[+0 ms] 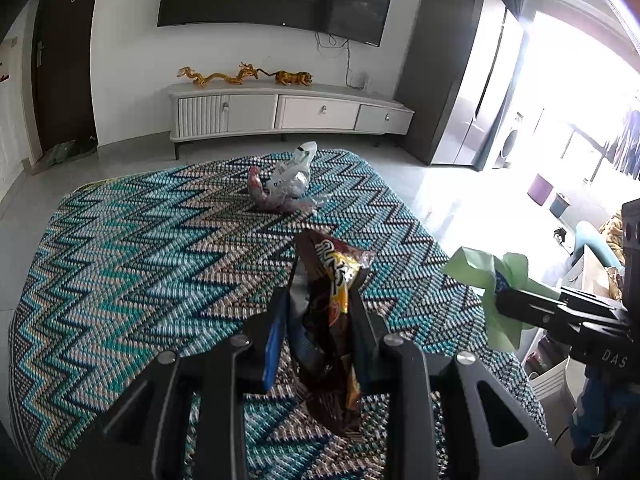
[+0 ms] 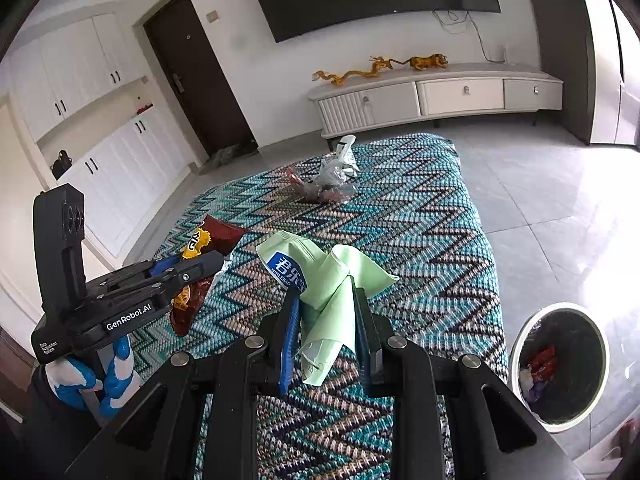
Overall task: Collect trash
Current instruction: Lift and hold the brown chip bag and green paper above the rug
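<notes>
While clamped: wrappers [image 1: 328,320] in grippers [image 1: 316,292].

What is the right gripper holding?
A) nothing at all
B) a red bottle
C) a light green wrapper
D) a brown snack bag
C: the right gripper is shut on the green wrapper, which sticks up between its fingers; the brown snack bag is in the left gripper.
</notes>
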A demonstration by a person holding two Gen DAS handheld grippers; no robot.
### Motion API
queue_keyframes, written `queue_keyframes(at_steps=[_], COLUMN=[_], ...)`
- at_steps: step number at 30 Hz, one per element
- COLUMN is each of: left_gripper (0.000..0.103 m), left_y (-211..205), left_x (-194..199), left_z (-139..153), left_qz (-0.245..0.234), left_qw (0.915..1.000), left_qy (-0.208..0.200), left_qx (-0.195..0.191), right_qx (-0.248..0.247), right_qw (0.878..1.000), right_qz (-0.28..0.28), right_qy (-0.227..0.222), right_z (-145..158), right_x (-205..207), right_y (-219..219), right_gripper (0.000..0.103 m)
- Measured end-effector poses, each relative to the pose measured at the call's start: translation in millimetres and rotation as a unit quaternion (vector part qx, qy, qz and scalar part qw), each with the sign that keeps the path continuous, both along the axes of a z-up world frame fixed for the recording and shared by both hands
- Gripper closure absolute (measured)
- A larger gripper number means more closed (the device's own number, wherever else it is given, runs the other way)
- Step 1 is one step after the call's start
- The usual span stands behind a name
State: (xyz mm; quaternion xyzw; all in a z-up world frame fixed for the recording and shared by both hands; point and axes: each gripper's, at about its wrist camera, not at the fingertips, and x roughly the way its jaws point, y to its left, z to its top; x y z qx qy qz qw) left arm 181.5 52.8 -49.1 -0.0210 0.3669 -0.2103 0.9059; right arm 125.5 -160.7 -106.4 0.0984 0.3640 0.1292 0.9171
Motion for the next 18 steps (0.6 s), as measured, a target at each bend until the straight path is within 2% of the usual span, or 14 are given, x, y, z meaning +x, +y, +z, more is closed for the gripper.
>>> queue_keyframes(at_steps=[3,9,18], left_gripper=[0.076,0.076,0.076], left_y=[-2.4,-12.3,-14.9], left_x=[-4.2,-14.9,-23.2], left_z=[-8.4,-30.3,-45.0], left_qz=[0.002,0.023,0.065], left_qw=[1.0000,0.9988,0.9951], left_qy=[0.005,0.014,0.009], left_qx=[0.004,0.041,0.073], right_qx=[-0.016,-0.031,-0.041], right_qw=[1.000,0.999,0.999], right_qz=[-0.004,-0.006,-0.012], right_qy=[0.002,0.008,0.004], right_z=[-5.8,-21.3,-36.6], right_x=[-5.2,-5.9,4.3], right_y=[-0.5,1.1,-1.3], right_gripper=[0.078,0.078,0.078])
